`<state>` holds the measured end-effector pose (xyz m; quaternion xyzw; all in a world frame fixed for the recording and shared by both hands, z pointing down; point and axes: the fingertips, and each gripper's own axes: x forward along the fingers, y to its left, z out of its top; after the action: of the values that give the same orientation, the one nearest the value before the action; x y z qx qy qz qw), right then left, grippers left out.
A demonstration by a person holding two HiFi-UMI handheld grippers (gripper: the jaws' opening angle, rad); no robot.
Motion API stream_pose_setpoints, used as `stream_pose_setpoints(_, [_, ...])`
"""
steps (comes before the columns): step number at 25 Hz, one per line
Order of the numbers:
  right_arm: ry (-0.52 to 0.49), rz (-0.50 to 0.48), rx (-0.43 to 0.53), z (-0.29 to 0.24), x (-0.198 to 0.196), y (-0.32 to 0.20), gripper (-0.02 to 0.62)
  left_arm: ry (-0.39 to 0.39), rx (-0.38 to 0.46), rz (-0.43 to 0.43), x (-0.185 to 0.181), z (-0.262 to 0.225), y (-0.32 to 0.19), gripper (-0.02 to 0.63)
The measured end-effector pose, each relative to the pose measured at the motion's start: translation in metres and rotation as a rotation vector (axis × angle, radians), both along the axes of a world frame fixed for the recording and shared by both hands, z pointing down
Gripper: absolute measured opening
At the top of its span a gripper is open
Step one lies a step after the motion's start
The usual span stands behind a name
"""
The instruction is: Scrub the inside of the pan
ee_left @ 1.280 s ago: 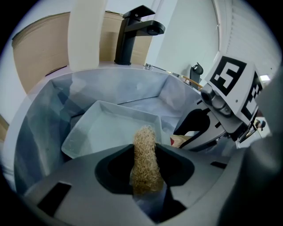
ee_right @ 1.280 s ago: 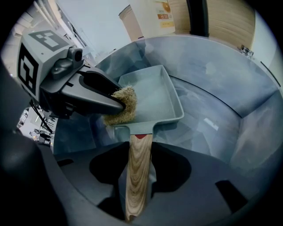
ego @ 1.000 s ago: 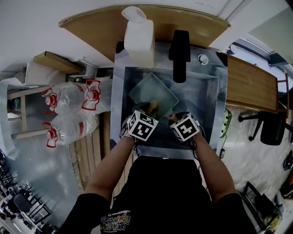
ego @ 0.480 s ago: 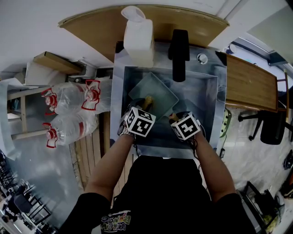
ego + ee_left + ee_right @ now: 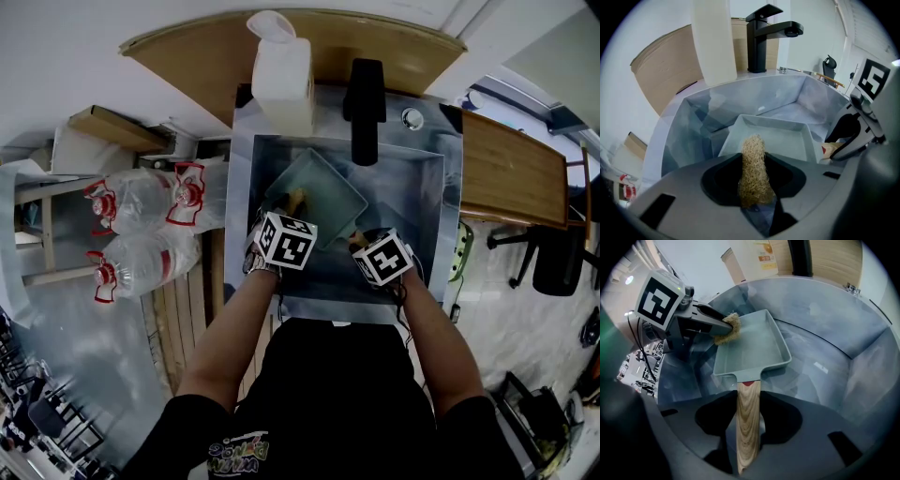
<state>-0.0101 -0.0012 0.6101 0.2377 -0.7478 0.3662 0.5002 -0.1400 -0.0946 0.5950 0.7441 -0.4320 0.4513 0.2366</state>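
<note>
Left claw (image 5: 753, 185) pinches scrubber (image 5: 751, 150), right claw (image 5: 749, 430) clamps pan handle (image 5: 748, 399).

Sink layout, pan inside.
Pan (image 5: 326, 192) lies in sink (image 5: 417, 211), its handle (image 5: 748, 404) pointing back toward the person, clamped in right gripper (image 5: 747, 441). Left gripper (image 5: 753, 187) grips scrubber (image 5: 752, 157) at pan's left rim. Tap (image 5: 366, 103) behind sink, jug (image 5: 283, 80) left of tap. Bottles (image 5: 141, 202) left of sink.

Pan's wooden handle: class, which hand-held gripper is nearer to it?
Right. The right hand-held gripper clamps the handle; the left hand-held gripper holds a scrubber at the pan's far corner.
</note>
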Motion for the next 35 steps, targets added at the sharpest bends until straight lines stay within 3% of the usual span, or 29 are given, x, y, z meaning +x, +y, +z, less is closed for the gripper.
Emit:
stream_pose_setpoints(26, [-0.006,-0.009,-0.01,0.002,0.021,0.007,0.163,-0.102,0.059,0.029,0.002,0.002,-0.051,0.147])
stream_pose_setpoints(35, [-0.016,-0.021,-0.01,0.001,0.022,0.006,0.163,-0.149,0.082,0.117,0.011,0.002,-0.076,0.149])
